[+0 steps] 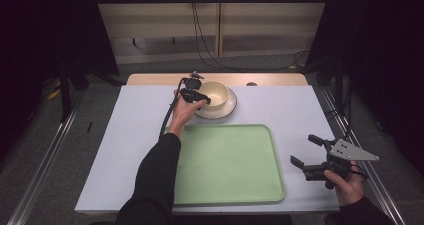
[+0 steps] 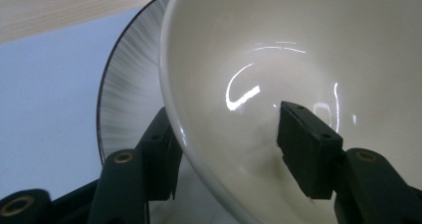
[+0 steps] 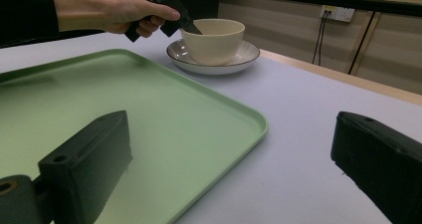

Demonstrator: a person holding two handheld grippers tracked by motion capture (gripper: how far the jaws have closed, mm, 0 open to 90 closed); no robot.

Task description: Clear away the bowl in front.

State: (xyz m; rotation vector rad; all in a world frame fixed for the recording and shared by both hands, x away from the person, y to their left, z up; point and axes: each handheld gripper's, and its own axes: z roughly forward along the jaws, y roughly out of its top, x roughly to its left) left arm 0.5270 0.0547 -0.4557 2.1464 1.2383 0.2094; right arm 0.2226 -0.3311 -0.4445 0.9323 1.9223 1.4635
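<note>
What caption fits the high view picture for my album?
Left tool straddles the cream bowl's rim on its plate, beyond a green tray.

Your table (image 1: pixel 140 115): wooden top showing at the far edge, covered by a pale lavender-grey mat (image 1: pixel 300 110). Directly on the mat you have a light green tray (image 1: pixel 250 185) toward the near side, and a dark-rimmed plate (image 1: pixel 227 110) at the far middle, just beyond the tray.

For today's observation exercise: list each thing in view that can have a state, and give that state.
bowl: upright, empty, standing on the plate
plate: flat on table, under bowl
tray: empty
left gripper: jaws straddling the bowl's wall, one inside
right gripper: open, empty
</note>
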